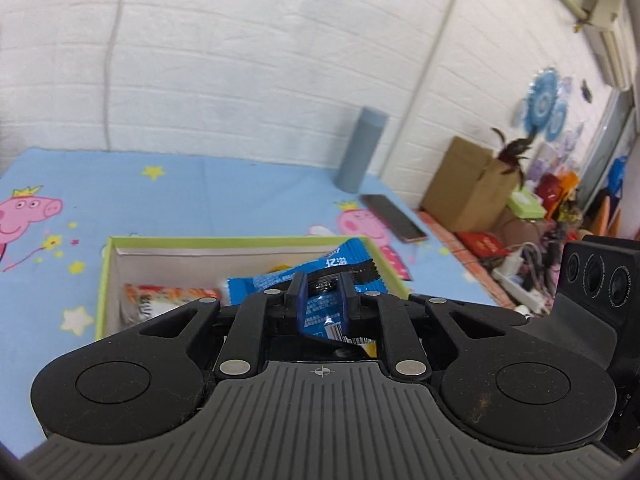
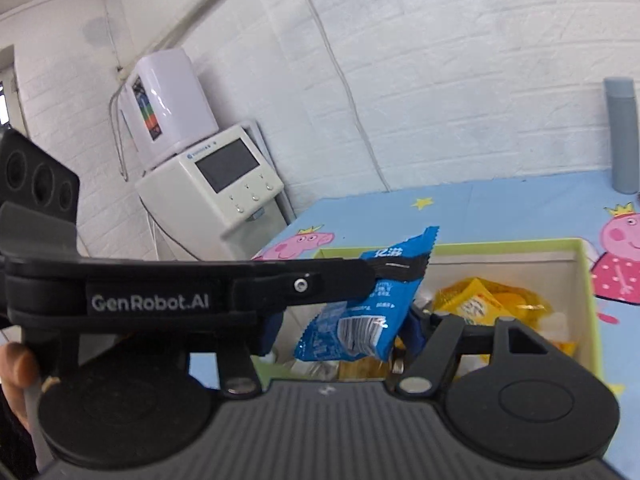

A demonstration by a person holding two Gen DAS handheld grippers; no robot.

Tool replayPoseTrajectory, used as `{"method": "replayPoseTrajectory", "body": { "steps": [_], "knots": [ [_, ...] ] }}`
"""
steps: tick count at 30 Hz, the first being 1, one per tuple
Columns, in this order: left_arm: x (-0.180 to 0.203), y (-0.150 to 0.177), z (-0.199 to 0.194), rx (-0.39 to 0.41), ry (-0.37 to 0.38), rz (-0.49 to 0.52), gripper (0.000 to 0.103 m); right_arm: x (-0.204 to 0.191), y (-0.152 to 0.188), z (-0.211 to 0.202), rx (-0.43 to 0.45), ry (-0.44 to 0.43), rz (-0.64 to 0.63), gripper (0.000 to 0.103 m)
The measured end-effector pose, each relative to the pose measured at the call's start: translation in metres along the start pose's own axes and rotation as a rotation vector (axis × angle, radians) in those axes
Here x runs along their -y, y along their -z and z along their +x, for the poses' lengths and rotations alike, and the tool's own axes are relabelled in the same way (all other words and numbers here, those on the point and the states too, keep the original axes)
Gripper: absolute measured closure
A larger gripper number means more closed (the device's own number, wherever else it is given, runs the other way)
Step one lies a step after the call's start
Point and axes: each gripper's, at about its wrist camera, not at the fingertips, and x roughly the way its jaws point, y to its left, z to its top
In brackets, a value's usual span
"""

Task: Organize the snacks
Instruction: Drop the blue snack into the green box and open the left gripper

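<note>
My left gripper (image 1: 323, 284) is shut on a blue snack packet (image 1: 320, 308) and holds it above a green-rimmed cardboard box (image 1: 105, 272). An orange-and-white snack packet (image 1: 168, 296) lies inside the box at the left. In the right wrist view the left gripper (image 2: 400, 270) crosses from the left, pinching the same blue packet (image 2: 360, 320) over the box (image 2: 584, 276), where a yellow snack bag (image 2: 488, 302) lies. My right gripper's fingers are mostly hidden behind the left gripper and the packet; one finger (image 2: 414, 330) shows below the packet.
The box sits on a blue Peppa Pig mat (image 1: 200, 192). A grey-blue cylinder (image 1: 360, 148) and a phone (image 1: 394, 216) lie behind it. Cardboard boxes and clutter (image 1: 480, 188) stand at the right. A white water dispenser (image 2: 216, 184) stands beyond the table's left edge.
</note>
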Motion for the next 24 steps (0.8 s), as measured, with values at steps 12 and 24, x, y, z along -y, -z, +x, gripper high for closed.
{"method": "replayPoseTrajectory", "body": {
  "steps": [12, 24],
  "knots": [
    [-0.042, 0.05, -0.048, 0.024, 0.027, -0.126, 0.045, -0.01, 0.037, -0.061, 0.063, 0.12, -0.086, 0.008],
    [-0.068, 0.155, -0.088, -0.124, -0.056, -0.249, 0.037, -0.076, 0.14, -0.072, -0.118, 0.001, -0.078, 0.009]
  ]
}}
